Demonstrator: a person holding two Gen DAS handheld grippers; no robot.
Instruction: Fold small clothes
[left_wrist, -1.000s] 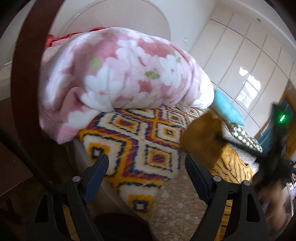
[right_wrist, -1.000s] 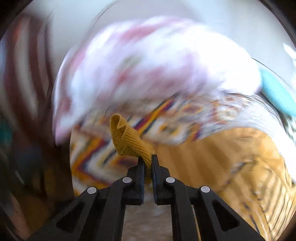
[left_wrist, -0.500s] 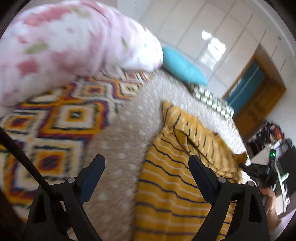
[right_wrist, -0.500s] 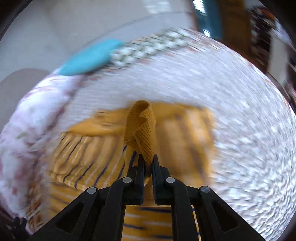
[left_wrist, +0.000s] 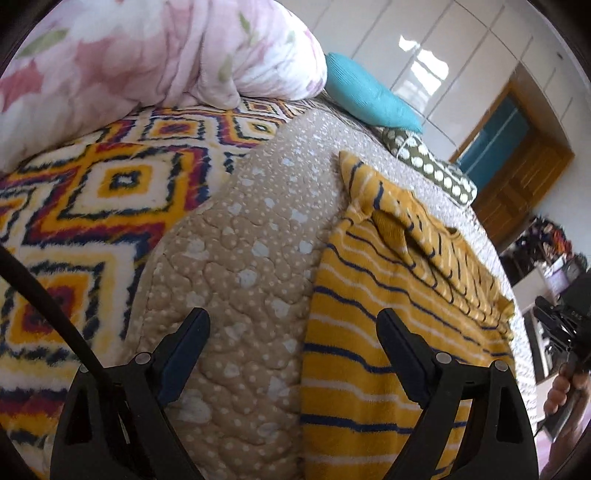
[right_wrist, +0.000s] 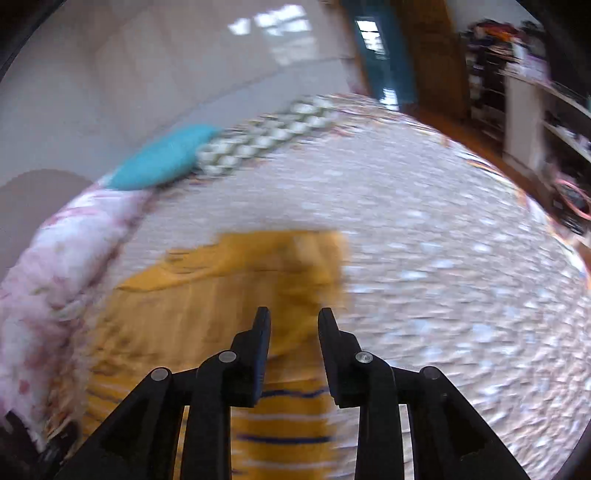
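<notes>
The left gripper (left_wrist: 291, 334) hung nearest in its own view, jaws spread wide with nothing between them, one finger over the beige quilted bedspread (left_wrist: 240, 258) and the other over the near left edge of the yellow striped garment (left_wrist: 388, 317). The right gripper (right_wrist: 290, 319) hovered above the same garment (right_wrist: 221, 295), its jaws opening and standing apart with no cloth caught between the pads; the view was blurred, so whether a finger brushed the fabric could not be told.

The garment lay on the bedspread, spread lengthwise away from the person, with a sleeve or flap folded across its far part and a mustard ribbed cuff (left_wrist: 391, 227) resting on top. The step in hand looked like the release after laying that sleeve over the body. To do it well, the right hand would need to lift clear without dragging the sleeve, so the jaws should be fully apart before it rose. The left gripper seemed well placed to take the near left edge; a low, square pinch on the hem would likely keep the next fold straight.

Farther left lay a diamond-patterned blanket (left_wrist: 103, 192) under a pink floral duvet (left_wrist: 147, 55). Beyond the garment sat a teal pillow (left_wrist: 369, 96) and a dotted cushion (left_wrist: 428, 166), well apart from the work.
</notes>
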